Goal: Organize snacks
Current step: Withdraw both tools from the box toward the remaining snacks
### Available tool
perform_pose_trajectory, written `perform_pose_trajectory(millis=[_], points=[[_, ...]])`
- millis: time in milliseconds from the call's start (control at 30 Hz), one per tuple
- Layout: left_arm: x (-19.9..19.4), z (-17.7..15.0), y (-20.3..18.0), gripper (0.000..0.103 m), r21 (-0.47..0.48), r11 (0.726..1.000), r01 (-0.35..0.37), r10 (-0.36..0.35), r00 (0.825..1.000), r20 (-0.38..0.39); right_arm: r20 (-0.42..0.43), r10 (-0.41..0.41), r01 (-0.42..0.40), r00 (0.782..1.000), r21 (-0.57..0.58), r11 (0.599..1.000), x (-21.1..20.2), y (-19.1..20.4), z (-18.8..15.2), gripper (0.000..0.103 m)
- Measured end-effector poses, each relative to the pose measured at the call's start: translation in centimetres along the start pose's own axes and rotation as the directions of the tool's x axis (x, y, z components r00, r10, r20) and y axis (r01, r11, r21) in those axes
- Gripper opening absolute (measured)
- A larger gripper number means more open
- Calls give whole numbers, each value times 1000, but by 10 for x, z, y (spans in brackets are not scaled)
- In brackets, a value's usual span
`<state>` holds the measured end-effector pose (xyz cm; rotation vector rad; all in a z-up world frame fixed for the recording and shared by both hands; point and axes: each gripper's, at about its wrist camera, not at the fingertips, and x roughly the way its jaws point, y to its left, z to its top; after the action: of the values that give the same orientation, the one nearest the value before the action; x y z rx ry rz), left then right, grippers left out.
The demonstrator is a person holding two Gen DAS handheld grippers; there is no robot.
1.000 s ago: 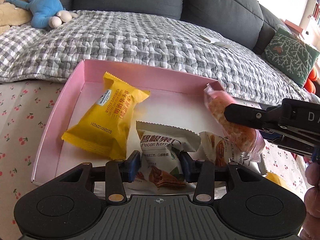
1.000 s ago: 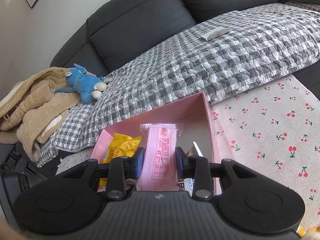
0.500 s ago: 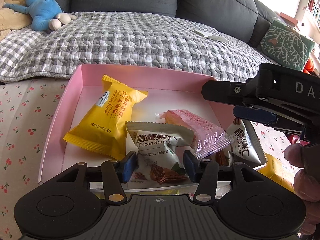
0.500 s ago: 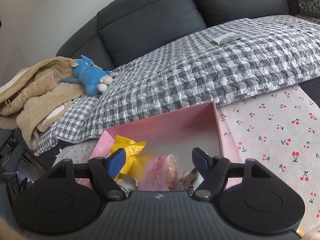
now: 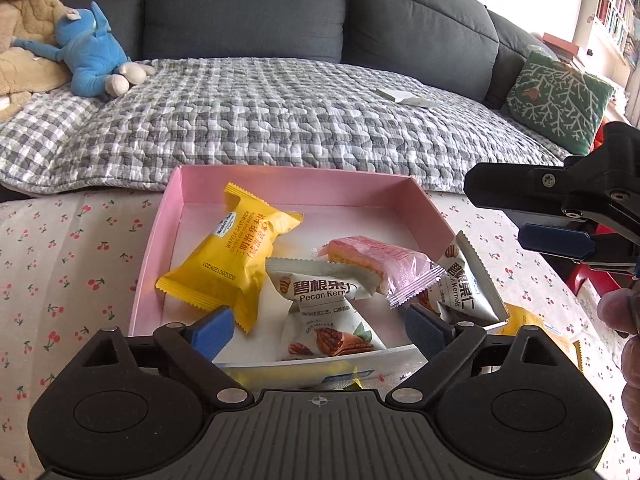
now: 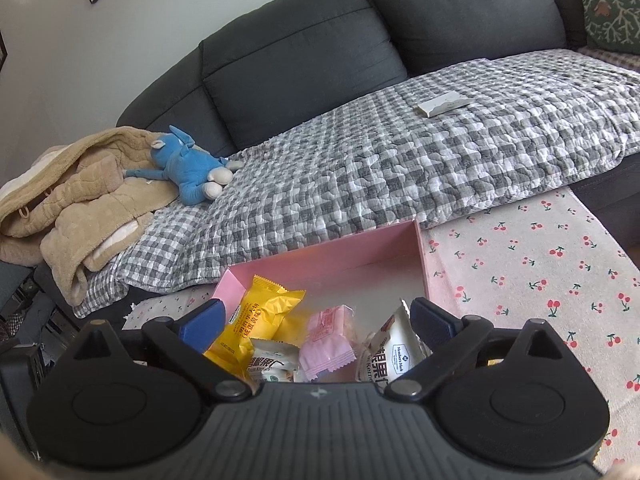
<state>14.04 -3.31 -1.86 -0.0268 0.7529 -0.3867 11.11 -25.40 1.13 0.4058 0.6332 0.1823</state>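
the "pecan kernels" pack (image 5: 328,312) and pink pack (image 5: 380,268), gripped a second ago, now lie in the pink box (image 5: 424,208); my left gripper (image 5: 320,328) and right gripper (image 6: 316,316) are opening, empty.

Glossy crinkled film wraps the yellow snack packet (image 5: 232,256) and the pink wafer packet (image 5: 380,260); the pink box (image 5: 296,186) looks like matt card, the cherry-print tablecloth (image 5: 72,248) soft cloth, the sofa cover (image 5: 256,120) quilted fabric

We face a dark grey sofa (image 5: 248,4) whose seat is covered by a grey checked quilt (image 5: 260,120). A green patterned cushion (image 5: 556,100) sits at its right end, bookshelves (image 5: 616,12) stand beyond, and daylight brightens the pale wall (image 6: 80,60).
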Motion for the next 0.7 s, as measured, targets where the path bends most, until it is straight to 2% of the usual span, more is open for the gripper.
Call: perform_pose_trajectory(millis=[133, 367, 700], points=[[-14, -2, -3, 98, 28, 1000, -10, 10, 1000, 17, -7, -40, 40, 999, 10, 999, -8, -4, -7, 102], [-36, -17, -2, 100, 64, 997, -34, 33, 999, 14, -21, -109, 108, 994, -58, 992, -21, -1, -24, 103], [-67, -45, 1, 101, 135, 988, -71, 66, 997, 37, -23, -138, 133, 990, -163, 978, -31, 11, -48, 103]])
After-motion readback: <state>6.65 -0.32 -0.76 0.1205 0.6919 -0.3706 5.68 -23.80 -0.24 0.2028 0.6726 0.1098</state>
